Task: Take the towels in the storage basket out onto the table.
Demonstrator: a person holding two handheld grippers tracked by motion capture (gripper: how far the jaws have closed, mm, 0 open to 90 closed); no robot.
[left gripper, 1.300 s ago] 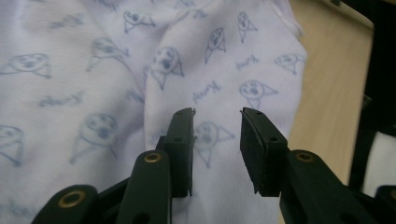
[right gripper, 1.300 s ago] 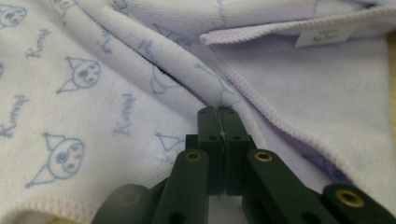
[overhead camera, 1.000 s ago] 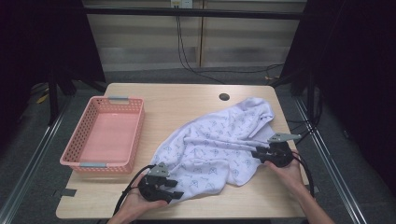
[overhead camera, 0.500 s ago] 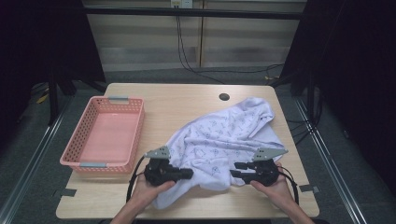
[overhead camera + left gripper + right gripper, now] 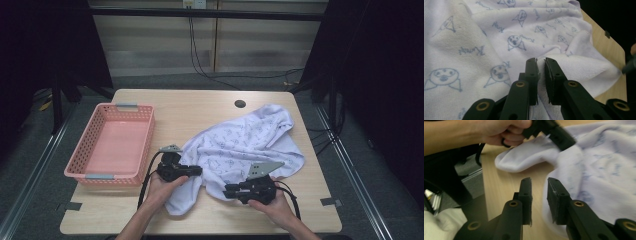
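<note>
A white towel (image 5: 245,140) printed with blue drawings lies crumpled on the wooden table (image 5: 200,110). My left gripper (image 5: 198,171) points right at the towel's near-left part. In the left gripper view the left gripper (image 5: 541,60) pinches a fold of the towel (image 5: 499,32); its jaws closed, then eased slightly. My right gripper (image 5: 226,191) points left at the towel's front edge. In the right gripper view the right gripper (image 5: 539,180) stands open, its jaws just closing, bare table between them and the towel (image 5: 604,170) against the right jaw. Farther off are the other hand and gripper (image 5: 549,132).
A pink mesh basket (image 5: 107,176) with nothing in it stands at the table's left. A round hole (image 5: 240,104) sits near the far edge. Bare wood shows at the far left of the towel and along the front edge. Dark floor and cables surround the table.
The left gripper moved away from the person onto the towel's near-left part and took hold of it. The right gripper swung from the towel's right side to its front edge.
</note>
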